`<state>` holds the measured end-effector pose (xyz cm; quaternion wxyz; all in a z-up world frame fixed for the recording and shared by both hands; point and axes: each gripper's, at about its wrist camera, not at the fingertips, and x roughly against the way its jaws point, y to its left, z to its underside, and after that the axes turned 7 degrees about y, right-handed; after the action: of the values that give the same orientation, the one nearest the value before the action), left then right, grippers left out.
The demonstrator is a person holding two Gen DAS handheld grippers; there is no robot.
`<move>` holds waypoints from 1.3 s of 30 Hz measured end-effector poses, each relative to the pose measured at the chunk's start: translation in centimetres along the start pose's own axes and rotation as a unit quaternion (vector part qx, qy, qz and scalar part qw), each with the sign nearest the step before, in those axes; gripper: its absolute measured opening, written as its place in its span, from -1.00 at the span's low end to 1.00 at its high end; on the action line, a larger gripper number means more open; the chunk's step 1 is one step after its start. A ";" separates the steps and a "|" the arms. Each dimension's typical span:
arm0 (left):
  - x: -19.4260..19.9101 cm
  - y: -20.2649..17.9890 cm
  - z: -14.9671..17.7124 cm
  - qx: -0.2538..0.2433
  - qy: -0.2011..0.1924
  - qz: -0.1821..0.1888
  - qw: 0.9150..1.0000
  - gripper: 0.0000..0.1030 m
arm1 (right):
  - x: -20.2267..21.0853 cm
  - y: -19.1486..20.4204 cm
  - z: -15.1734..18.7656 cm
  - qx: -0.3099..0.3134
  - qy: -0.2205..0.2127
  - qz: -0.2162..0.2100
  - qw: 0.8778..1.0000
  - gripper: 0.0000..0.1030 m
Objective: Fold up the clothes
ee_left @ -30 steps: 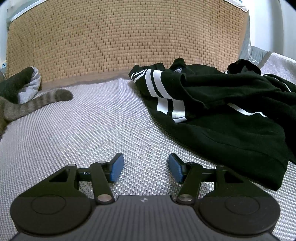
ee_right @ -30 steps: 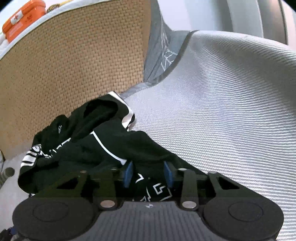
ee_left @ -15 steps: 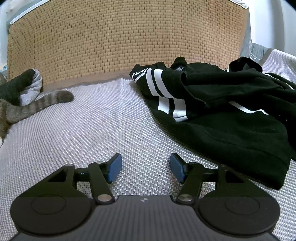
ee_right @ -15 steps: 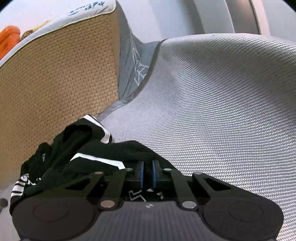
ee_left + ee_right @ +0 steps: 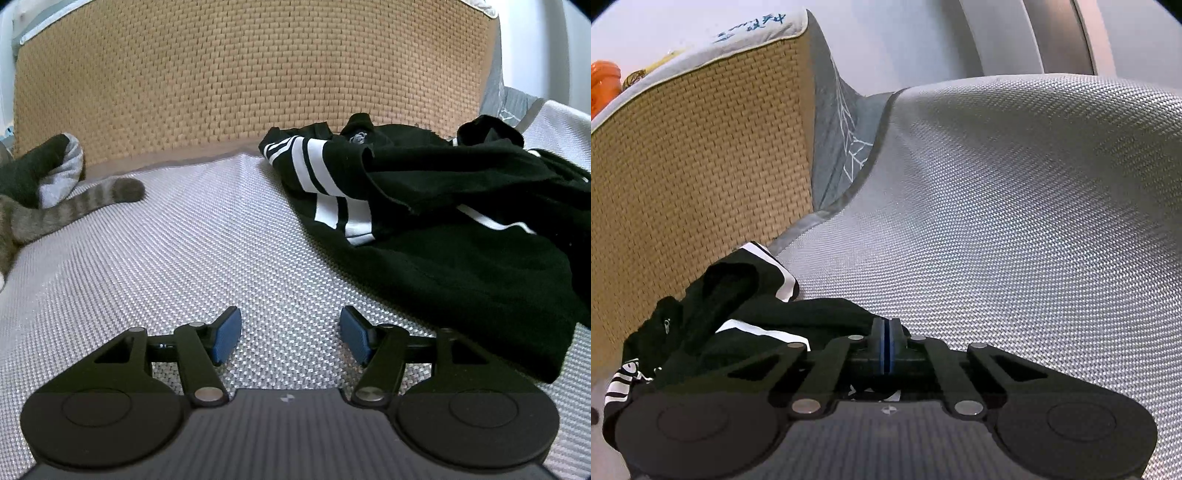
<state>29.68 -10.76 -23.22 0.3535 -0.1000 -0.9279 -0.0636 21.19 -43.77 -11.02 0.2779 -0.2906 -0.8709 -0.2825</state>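
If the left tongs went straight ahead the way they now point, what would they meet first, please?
Most likely the bare grey woven cover itself: the open left tongs point downward at it, with nothing between them. The black striped garment lies off to the right, the cat's tail to the left. Depth is hard to judge.

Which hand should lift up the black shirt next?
The right one, probably. The right gripper has its fingers shut at the near edge of the black shirt, seemingly pinching it. The left gripper is open over the bare grey cover, beside the shirt, holding nothing.
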 end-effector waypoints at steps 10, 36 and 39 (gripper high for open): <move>1.9 -3.5 -2.1 -0.080 -0.048 0.039 0.995 0.18 | 0.0 0.4 0.2 0.010 0.010 0.007 1.000 -0.90; 1.0 -14.9 -7.7 -0.263 -0.093 0.131 0.951 -0.12 | -0.6 1.9 0.7 0.044 0.024 0.012 0.999 -0.87; 1.3 -15.6 -7.8 -0.260 -0.098 0.154 0.948 -0.12 | -0.7 1.7 0.6 0.042 0.025 0.009 0.999 -0.87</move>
<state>30.14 -27.24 -17.25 0.2284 -0.3362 -0.8824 -0.2372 22.61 -42.44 -11.32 0.3141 -0.2795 -0.8722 -0.2500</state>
